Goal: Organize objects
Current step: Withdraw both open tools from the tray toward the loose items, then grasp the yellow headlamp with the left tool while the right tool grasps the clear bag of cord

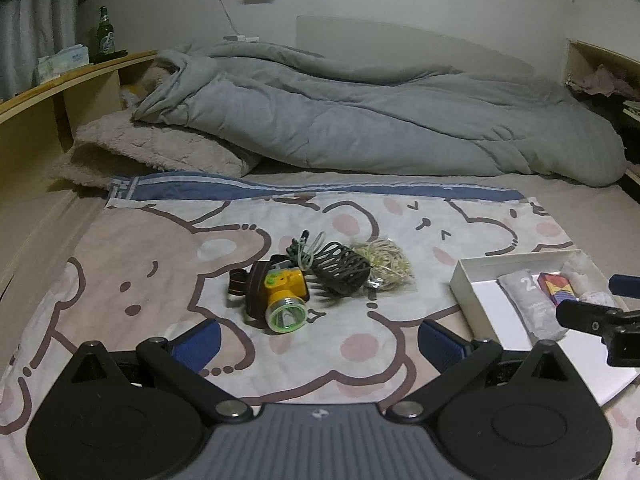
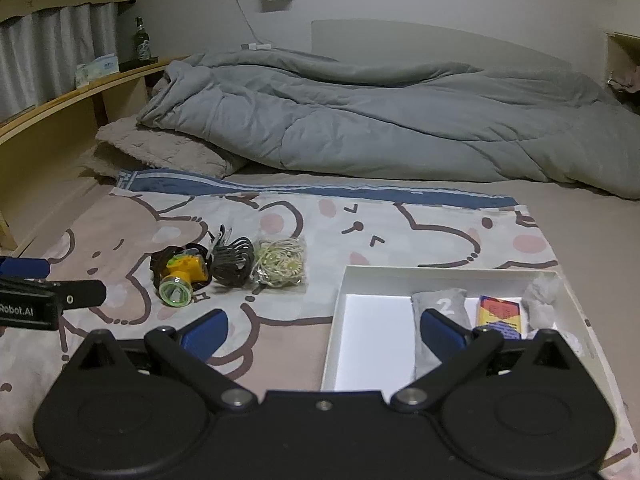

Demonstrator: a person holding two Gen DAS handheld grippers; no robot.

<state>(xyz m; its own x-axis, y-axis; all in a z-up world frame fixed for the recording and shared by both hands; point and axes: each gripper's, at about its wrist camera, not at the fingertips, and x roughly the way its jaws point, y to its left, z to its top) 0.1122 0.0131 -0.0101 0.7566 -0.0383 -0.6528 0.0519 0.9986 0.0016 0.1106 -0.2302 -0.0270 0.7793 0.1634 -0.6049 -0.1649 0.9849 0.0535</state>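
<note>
On the cartoon-print sheet (image 1: 120, 264) spread over the bed, three things lie bunched together: a yellow headlamp (image 1: 280, 296) with its dark strap, a coiled black cable (image 1: 340, 268) touching it at about two o'clock, and a clear bag of pale cord (image 1: 384, 264) just beyond. Off at three o'clock from them sits a white tray (image 2: 340, 300) holding a grey pouch (image 2: 440, 308), a colourful small box (image 2: 500, 314) and a grey wad. Both grippers hover low, well short of the pile. Left gripper (image 1: 318, 342): jaws spread wide, holding nothing. Right gripper (image 2: 324, 334): likewise wide apart and bare, over the tray's near edge.
</note>
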